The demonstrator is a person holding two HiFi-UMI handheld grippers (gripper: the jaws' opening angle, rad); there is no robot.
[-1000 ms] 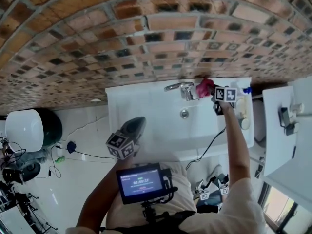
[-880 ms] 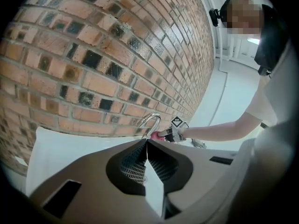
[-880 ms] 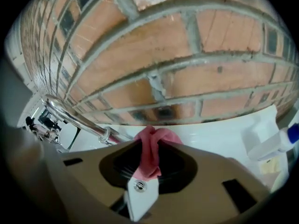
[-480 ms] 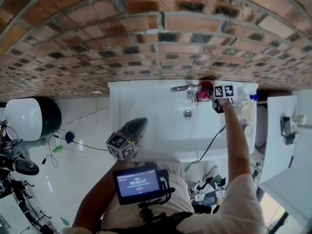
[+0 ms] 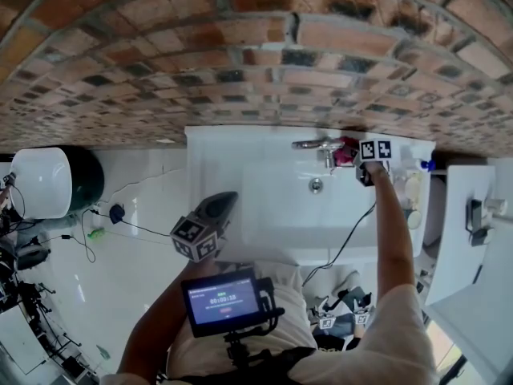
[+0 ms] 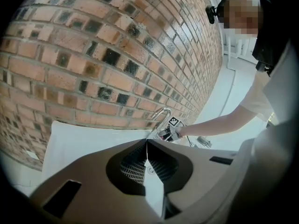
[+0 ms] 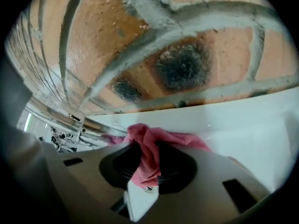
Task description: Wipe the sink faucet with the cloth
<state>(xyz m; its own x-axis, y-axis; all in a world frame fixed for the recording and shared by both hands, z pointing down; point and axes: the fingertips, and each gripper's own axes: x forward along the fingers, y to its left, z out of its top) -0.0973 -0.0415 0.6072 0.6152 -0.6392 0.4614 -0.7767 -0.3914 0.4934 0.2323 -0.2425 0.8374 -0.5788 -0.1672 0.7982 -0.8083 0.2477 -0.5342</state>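
While right gripper (image 7: 145, 174) pinches the cloth (image 7: 148, 149) at the faucet (image 5: 317, 143) | left gripper (image 6: 146, 157) closed, empty | best: hold pinch firm, rub its whole length.

One faucet (image 5: 313, 143), one cloth (image 5: 345, 153).

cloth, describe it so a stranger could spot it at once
Find the white sink against the brick wall, then the chrome faucet at its back rim. The cloth is the crumpled pink rag beside it, pinched in the right gripper, the only pink thing there.
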